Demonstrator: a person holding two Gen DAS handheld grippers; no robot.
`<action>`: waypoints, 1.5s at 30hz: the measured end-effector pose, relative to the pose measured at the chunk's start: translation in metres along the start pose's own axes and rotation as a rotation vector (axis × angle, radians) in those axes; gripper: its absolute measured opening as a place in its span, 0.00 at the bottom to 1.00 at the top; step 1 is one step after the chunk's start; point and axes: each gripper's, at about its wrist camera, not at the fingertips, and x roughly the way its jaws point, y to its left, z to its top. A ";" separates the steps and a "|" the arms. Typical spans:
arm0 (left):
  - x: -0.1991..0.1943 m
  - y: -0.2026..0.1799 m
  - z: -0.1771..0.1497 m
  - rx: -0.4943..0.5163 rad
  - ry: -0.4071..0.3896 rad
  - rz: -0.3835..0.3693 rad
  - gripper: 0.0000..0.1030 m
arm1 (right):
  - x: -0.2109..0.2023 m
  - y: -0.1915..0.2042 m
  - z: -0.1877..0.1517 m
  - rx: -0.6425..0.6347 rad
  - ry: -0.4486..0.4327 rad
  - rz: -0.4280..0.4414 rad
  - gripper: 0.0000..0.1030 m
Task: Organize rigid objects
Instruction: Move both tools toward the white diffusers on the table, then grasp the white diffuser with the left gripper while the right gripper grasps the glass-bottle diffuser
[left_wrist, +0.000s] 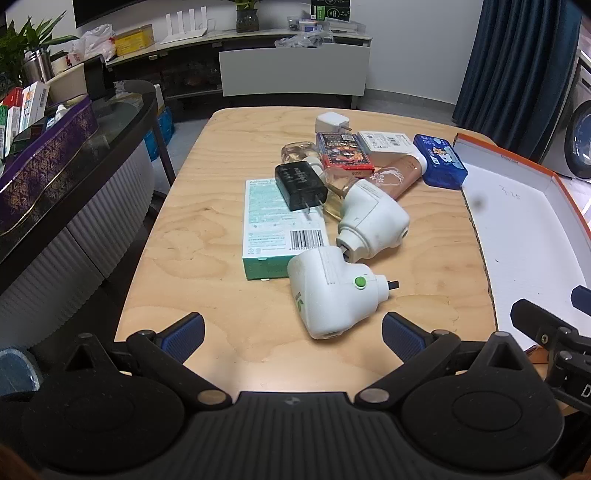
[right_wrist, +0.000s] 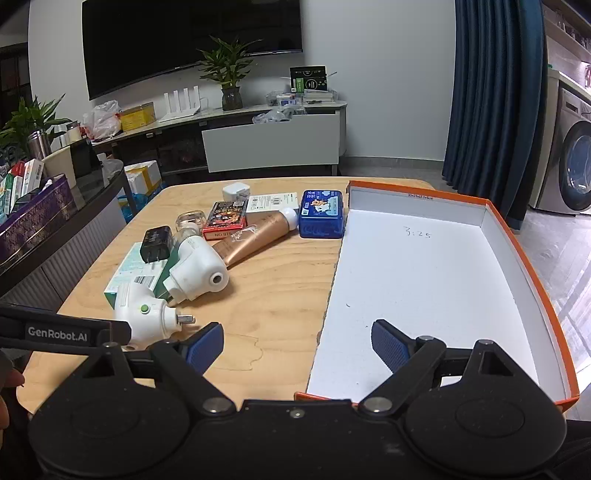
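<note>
A pile of small objects lies on the wooden table (left_wrist: 207, 206): a white plug-in device with a green button (left_wrist: 332, 295), a second white plug-in device (left_wrist: 373, 221), a green box (left_wrist: 273, 225), a black charger (left_wrist: 299, 184), a red card box (left_wrist: 345, 151), a copper tube (left_wrist: 399, 173), a blue tin (left_wrist: 439, 160) and a white charger (left_wrist: 332, 122). My left gripper (left_wrist: 293, 336) is open and empty just short of the green-button device. My right gripper (right_wrist: 295, 345) is open and empty over the near edge of the orange-rimmed white box lid (right_wrist: 424, 266).
The box lid lies on the table's right side (left_wrist: 524, 221). A dark glass-topped counter (left_wrist: 92, 122) with a purple box stands to the left. A TV cabinet (right_wrist: 273, 140) is beyond the table, and a washing machine (right_wrist: 572, 166) at far right.
</note>
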 end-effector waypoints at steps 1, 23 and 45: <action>0.000 0.000 0.000 0.001 0.001 -0.001 1.00 | 0.001 0.000 0.000 0.000 0.000 -0.001 0.99; 0.011 -0.006 0.000 0.009 0.020 -0.003 1.00 | 0.004 -0.003 -0.003 -0.002 0.017 -0.002 0.99; 0.061 -0.019 0.005 0.077 -0.015 -0.050 0.74 | 0.013 -0.007 0.001 -0.001 0.062 -0.013 0.99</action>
